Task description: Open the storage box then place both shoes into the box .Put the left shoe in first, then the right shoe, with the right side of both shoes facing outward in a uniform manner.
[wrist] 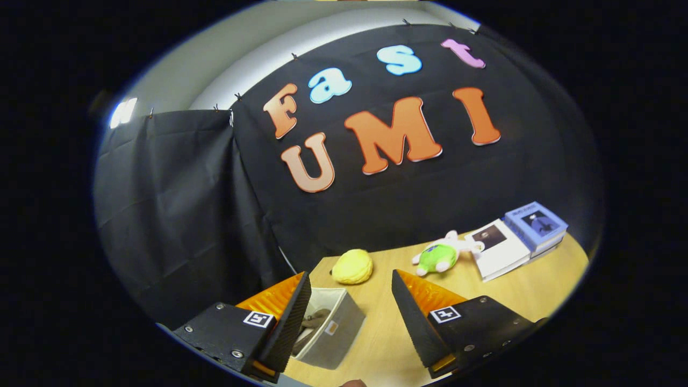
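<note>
My gripper [352, 282] is held up high above the wooden table [537, 290], open, with nothing between its fingers. Below and partly behind the left finger [293, 317] stands a grey fabric storage box [338, 328], open at the top. Something brownish lies inside it, mostly hidden by the finger, and I cannot tell what it is.
Just beyond the fingers lies a yellow plush ball [352, 266]. Further right are a green and white plush toy [441, 255], a white book [500, 251] and a blue book [536, 224] on a stack. Black cloth walls close the back and left.
</note>
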Demonstrator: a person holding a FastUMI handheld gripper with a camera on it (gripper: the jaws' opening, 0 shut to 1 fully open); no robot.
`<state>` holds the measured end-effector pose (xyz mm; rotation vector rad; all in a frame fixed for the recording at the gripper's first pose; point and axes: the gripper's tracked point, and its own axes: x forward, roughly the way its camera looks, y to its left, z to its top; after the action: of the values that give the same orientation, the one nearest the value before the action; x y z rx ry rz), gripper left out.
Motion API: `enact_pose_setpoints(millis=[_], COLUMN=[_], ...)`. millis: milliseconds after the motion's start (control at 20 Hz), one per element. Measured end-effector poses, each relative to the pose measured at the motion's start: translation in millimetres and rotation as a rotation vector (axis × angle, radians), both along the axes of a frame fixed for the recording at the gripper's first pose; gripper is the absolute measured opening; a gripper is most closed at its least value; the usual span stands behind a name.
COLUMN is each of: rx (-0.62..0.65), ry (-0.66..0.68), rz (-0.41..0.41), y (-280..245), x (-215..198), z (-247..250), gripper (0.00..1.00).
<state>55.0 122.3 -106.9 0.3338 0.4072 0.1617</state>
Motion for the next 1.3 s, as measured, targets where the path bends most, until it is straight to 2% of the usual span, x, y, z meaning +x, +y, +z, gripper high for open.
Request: enact_pose_setpoints(millis=[150, 300, 550, 1000, 1300], rx=[-0.107, -0.162, -0.283, -0.336, -0.350], ry=[-0.091, -0.181, -0.289, -0.397, -0.413], rz=[-0.017, -0.027, -0.134, -0.209, -0.242], y=[-30.2, -51.0, -99.7, -134.2, -156.4], x=[-16.9, -35.6, -58.0, -98.2, -108.1], z=[16.9, 35.6, 54.5, 66.8, 61.8], gripper=[0.91, 0.93, 0.96, 0.96, 0.96])
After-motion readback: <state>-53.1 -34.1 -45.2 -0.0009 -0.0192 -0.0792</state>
